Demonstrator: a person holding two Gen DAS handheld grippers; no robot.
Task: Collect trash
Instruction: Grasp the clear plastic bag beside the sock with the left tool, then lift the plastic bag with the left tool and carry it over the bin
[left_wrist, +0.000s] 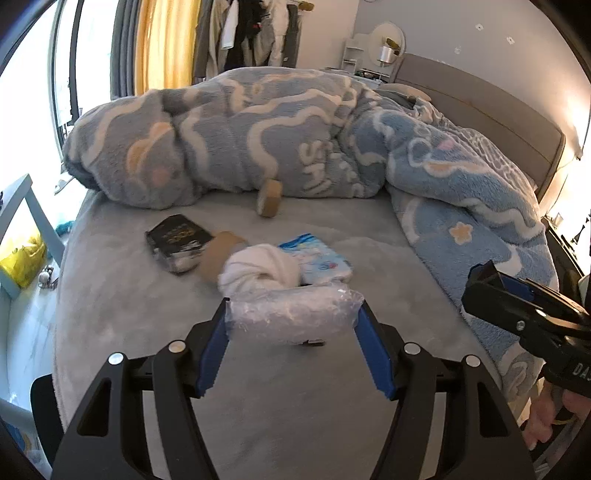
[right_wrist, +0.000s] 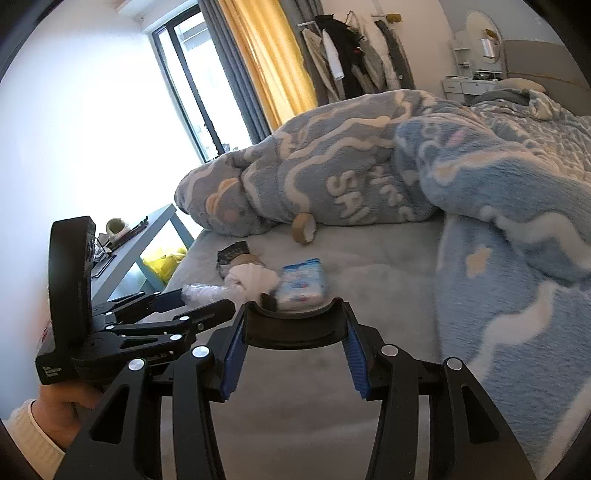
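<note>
My left gripper (left_wrist: 293, 314) is shut on a crumpled clear plastic wrapper (left_wrist: 291, 308) and holds it just above the grey bed sheet (left_wrist: 147, 332); the wrapper also shows in the right wrist view (right_wrist: 201, 293). Behind it lie a white cloth wad (left_wrist: 262, 271), a blue tissue pack (left_wrist: 317, 260), a brown cardboard tube (left_wrist: 218, 254), a black packet (left_wrist: 177, 240) and a tape roll (left_wrist: 269, 199). My right gripper (right_wrist: 293, 314) is shut on a black curved object (right_wrist: 291, 326) and sits to the right of the left gripper (right_wrist: 177, 317), near the tissue pack (right_wrist: 301, 282).
A bunched blue and grey blanket (left_wrist: 277, 140) covers the far and right side of the bed. A grey side table (right_wrist: 140, 247) with a yellow bag (right_wrist: 164, 264) under it stands left of the bed. Clothes hang by the orange curtain (right_wrist: 273, 55).
</note>
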